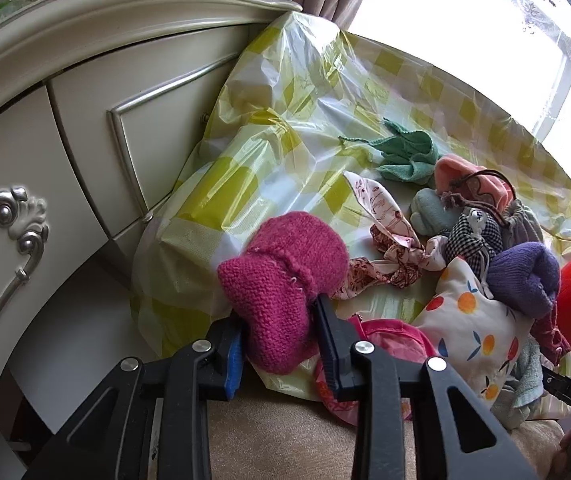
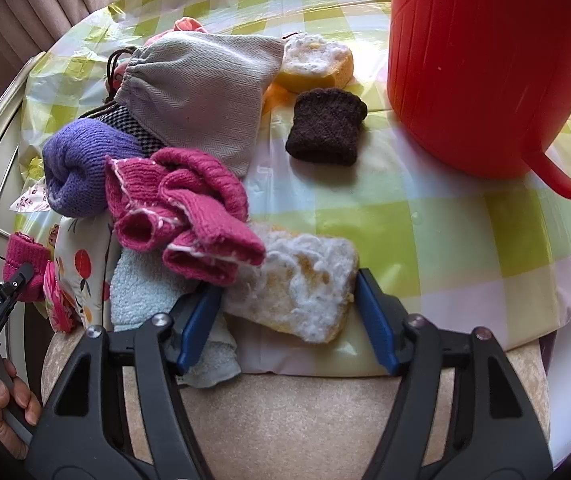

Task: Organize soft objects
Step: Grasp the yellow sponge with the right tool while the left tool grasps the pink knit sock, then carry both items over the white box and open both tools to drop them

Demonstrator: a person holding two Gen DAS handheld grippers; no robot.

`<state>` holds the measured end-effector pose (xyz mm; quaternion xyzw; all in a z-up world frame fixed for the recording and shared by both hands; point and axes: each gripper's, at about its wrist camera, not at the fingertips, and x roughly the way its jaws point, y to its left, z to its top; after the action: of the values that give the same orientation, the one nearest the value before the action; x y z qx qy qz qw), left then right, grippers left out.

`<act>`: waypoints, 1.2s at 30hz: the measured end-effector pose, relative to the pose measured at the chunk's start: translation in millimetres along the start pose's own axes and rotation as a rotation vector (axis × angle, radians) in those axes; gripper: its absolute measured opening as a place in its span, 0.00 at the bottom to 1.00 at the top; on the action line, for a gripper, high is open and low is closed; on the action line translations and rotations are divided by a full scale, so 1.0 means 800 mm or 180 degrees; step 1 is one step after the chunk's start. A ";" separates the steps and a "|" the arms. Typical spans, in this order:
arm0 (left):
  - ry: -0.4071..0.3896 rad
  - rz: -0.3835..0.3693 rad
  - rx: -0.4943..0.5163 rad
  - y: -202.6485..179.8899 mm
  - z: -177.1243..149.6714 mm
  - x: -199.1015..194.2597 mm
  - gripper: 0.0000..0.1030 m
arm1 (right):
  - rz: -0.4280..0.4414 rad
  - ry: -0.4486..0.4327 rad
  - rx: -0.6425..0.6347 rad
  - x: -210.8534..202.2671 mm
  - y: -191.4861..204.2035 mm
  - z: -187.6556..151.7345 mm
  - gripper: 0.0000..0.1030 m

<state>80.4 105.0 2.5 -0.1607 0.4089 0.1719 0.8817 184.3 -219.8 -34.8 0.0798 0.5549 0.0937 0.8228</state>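
In the lower middle of each wrist view, the left gripper (image 1: 277, 344) is clamped on the pink knitted piece (image 1: 281, 280), while the right gripper (image 2: 289, 316) brackets the fluffy yellow sponge (image 2: 305, 284), whose long axis spans its jaws, contact uncertain.

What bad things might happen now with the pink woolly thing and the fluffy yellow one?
1. The left hand-held gripper pinches only the pink knit piece's lower end, so it may slip out when lifted.
2. The pink glove lies over the fluffy yellow sponge between the right hand-held gripper's pads; lifting the sponge may drag the glove along.
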 end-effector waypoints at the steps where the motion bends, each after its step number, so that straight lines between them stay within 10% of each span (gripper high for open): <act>1: -0.0031 -0.0004 -0.0001 0.000 -0.001 -0.005 0.31 | -0.0003 -0.0018 -0.0025 -0.001 0.001 -0.001 0.63; 9: -0.0340 0.0018 0.0125 -0.012 -0.016 -0.053 0.20 | 0.0112 -0.0098 -0.0039 -0.018 -0.006 -0.015 0.54; 12: -0.0368 -0.0007 0.0208 -0.023 -0.020 -0.061 0.20 | 0.0138 -0.0127 -0.0033 -0.027 -0.013 -0.022 0.36; 36: -0.0230 -0.0957 0.0674 -0.147 -0.078 -0.115 0.19 | 0.0128 -0.0555 0.0191 -0.144 -0.114 -0.087 0.22</act>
<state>34.3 -41.8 52.2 -0.1200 0.3641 0.0000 0.9236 83.2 -333.9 21.4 0.1234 0.4820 0.0861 0.8631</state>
